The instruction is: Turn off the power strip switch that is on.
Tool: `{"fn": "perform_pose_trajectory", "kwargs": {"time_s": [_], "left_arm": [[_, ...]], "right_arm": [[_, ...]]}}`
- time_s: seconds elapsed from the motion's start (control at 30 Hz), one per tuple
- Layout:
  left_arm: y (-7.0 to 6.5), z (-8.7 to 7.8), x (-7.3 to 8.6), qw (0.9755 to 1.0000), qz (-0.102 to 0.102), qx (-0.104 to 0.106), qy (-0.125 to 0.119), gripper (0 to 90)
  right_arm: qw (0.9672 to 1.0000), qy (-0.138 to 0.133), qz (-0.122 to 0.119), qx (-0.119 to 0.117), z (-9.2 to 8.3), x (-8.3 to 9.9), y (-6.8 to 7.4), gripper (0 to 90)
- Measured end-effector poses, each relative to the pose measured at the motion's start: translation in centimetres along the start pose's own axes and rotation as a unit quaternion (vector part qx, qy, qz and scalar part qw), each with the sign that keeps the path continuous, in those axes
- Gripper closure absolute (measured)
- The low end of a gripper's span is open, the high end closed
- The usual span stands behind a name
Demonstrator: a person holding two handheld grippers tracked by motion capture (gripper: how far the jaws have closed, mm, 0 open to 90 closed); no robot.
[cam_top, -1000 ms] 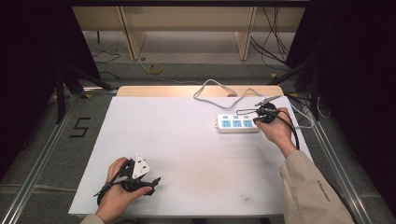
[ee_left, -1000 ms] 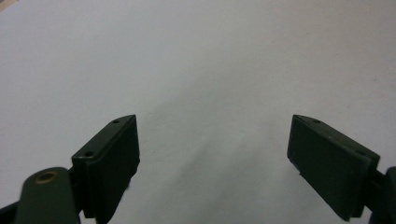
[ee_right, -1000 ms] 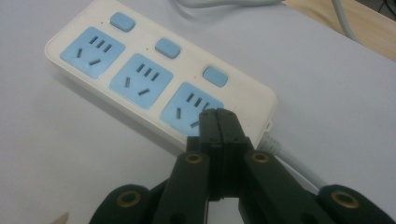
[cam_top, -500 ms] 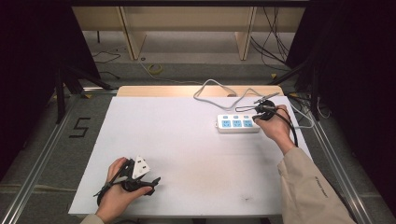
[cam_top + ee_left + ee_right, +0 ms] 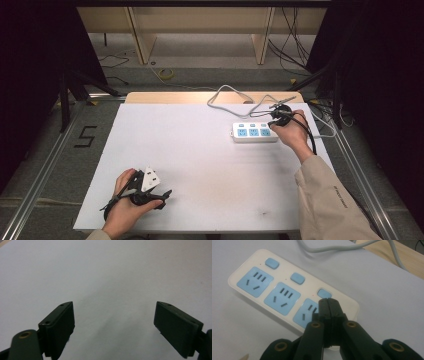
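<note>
- The black two-jaw left gripper (image 5: 162,194), held in the person's left hand (image 5: 125,210), has its jaws spread wide apart.
- The black two-jaw right gripper (image 5: 328,302), in the right hand (image 5: 292,132), has its jaws pressed together, beige sleeve (image 5: 327,200) behind it.

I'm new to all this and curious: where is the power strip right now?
In the high view the power strip lies on the white table toward its far right, just left of the right hand-held gripper, whose shut tips hover by its nearest switch.
</note>
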State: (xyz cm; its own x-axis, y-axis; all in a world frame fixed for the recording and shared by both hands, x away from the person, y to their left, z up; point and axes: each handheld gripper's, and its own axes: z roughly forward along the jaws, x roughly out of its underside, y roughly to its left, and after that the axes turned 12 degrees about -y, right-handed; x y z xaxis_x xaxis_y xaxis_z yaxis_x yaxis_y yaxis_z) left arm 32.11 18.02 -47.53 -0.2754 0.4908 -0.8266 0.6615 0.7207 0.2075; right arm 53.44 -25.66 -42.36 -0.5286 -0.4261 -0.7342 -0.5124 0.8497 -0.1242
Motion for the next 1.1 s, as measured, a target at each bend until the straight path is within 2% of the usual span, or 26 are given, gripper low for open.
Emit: {"fn": "perform_pose_trajectory", "kwargs": {"time_s": [1.1], "left_arm": [[0.0,0.0,0.0,1.0,0.001,0.001,-0.001,16.4]], "right_arm": [[0.9999,0.011,0.01,0.001,1.8,-0.6,-0.5,90.0]]}}
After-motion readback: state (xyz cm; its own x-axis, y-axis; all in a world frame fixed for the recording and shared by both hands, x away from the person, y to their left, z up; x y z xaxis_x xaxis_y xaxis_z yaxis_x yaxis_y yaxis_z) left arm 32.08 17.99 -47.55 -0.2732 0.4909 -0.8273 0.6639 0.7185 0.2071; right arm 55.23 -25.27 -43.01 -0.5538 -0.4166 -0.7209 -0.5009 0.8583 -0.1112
